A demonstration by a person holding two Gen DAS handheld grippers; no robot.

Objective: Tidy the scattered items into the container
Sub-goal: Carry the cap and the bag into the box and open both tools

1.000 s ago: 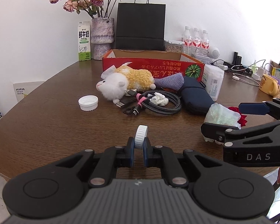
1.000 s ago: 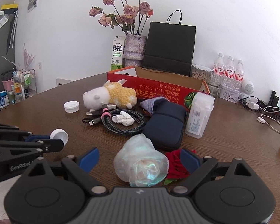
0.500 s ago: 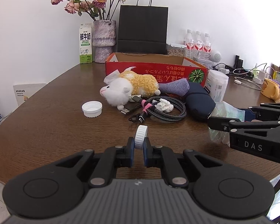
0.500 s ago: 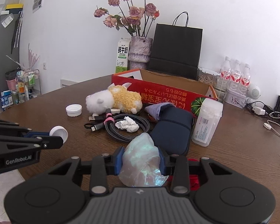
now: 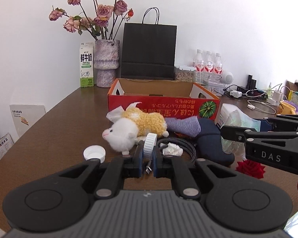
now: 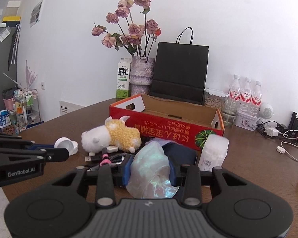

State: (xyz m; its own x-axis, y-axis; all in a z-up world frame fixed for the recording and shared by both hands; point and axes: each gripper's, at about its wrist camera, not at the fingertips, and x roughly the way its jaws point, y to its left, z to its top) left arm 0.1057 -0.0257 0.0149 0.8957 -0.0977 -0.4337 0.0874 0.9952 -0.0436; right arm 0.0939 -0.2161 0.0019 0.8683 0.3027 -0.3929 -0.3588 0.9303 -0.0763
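Left gripper (image 5: 148, 159) has its jaws pinched nearly together on a small white cap (image 5: 150, 145), standing on edge between the pads, clear of the table (image 5: 49, 138). Right gripper (image 6: 150, 171) is clamped on a crumpled clear plastic bag (image 6: 152, 170), the blue pads pressing into both sides of it, the bag bulging above and below. Ahead, toward the table's far edge, sits the red cardboard box (image 6: 168, 128), open on top. In front of its near wall lie a plush toy (image 5: 133, 129), a second white cap (image 5: 94, 153) toward the table's left edge, a coiled cable (image 5: 186, 148), a dark pouch (image 5: 212, 142) and a white tub (image 6: 213, 151). A red rose (image 5: 250, 168) lies near the table's right edge.
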